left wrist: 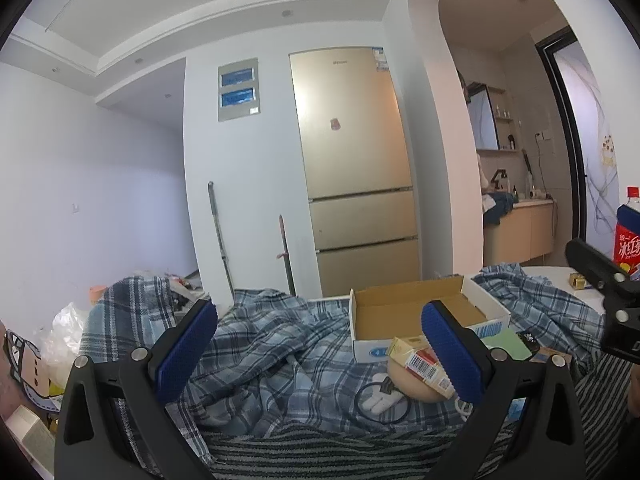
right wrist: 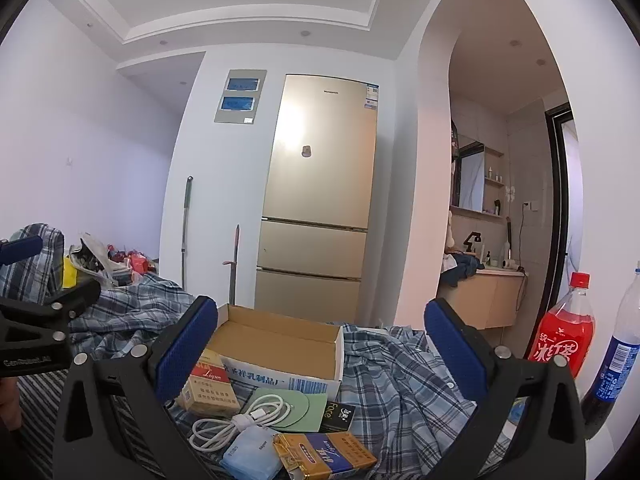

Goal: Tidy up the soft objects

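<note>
A lived-in home, a small flat by the look of it. Tall gold fridge (right wrist: 316, 208) standing against a white wall, with a mop handle (right wrist: 186, 224) leaning beside it. Through the arched opening, a washroom nook with mirror (right wrist: 472, 176), shelves of toiletries and a vanity counter (right wrist: 480, 304). Recessed ceiling lights overhead. Rumpled plaid cloth (left wrist: 272, 344), soft-drink bottles (right wrist: 564, 328) and household clutter up close.

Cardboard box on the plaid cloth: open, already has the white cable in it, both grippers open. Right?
Not quite. The cardboard box is empty; the white cable lies coiled on the plaid cloth in front of it, per the right wrist view. The rest holds.
</note>
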### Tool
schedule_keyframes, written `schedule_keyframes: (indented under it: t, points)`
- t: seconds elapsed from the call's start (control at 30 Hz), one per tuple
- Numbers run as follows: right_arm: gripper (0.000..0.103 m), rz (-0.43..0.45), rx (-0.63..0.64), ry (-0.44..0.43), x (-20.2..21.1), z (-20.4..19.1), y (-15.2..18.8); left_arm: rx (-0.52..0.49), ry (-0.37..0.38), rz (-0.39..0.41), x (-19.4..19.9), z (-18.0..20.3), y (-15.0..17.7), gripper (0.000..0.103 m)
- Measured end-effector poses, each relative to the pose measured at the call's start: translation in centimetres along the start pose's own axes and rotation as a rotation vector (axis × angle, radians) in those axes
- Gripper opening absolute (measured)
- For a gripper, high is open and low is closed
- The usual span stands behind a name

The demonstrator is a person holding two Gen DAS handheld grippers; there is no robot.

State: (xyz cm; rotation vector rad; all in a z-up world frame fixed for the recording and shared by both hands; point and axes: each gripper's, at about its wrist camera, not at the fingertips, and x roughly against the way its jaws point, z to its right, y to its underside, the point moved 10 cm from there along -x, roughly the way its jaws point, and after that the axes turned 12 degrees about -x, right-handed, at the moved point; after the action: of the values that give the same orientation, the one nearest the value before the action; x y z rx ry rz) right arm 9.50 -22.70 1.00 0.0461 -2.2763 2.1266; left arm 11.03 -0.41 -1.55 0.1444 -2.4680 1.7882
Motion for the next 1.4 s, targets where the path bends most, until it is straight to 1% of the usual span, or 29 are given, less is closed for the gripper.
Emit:
schedule_keyframes:
  t: [0.1, 0.23, 0.3, 0.43, 0.53, 0.63, 0.7, 0.83, 0.93, 1.17, 1.27, 1.4]
  points:
    - [0.103, 0.014, -0.008, -0.020, 0.4, -0.1, -0.2, 0.015, 0.006, -0.008, -0.2, -0.2, 0.1, 0.103]
    - [0.103, 0.005, -0.013, -0.012, 0.1, 0.1, -0.2, 0.028, 0.016, -0.008, -0.2, -0.5, 0.2, 0.103]
    - [0.103, 0.000, -0.014, -0.010, 0.0, 0.1, -0.1, 0.023, 0.034, 0.003, 0.1, -0.2, 0.1, 0.103]
    - [0.103, 0.003, -0.013, -0.010, -0.1, 0.1, -0.1, 0.011, 0.032, 0.009, 0.3, 0.1, -0.1, 0.103]
    - [0.103, -0.002, -0.012, -0.011, -0.2, 0.1, 0.1, 0.022, 0.053, 0.020, 0.5, 0.0, -0.2, 0.103]
    - [0.103, -0.005, -0.016, -0.007, -0.3, 0.2, 0.1, 0.046, 0.081, 0.051, 1.1, -0.1, -0.6, 0.103]
    - [0.103, -0.006, -0.016, -0.007, -0.3, 0.2, 0.2, 0.051, 0.078, 0.062, 1.3, -0.2, -0.8, 0.103]
    - [0.103, -0.009, -0.005, -0.005, -0.2, 0.0, 0.4, 0.053, 0.067, 0.050, 1.2, -0.3, -0.7, 0.103]
    - [0.103, -0.009, -0.003, -0.005, -0.2, 0.0, 0.4, 0.075, 0.060, 0.046, 1.1, -0.9, -0.7, 0.103]
    - [0.103, -0.022, -0.001, 0.003, -0.5, -0.2, 0.5, 0.083, 0.073, 0.040, 0.9, -0.9, -0.6, 0.103]
    - [0.103, -0.012, -0.009, 0.000, -0.3, -0.2, 0.4, 0.086, 0.068, 0.046, 0.9, -1.0, -0.7, 0.103]
    - [0.103, -0.027, -0.006, 0.009, -0.6, 0.0, 0.6, 0.090, 0.065, 0.047, 0.9, -1.1, -0.6, 0.103]
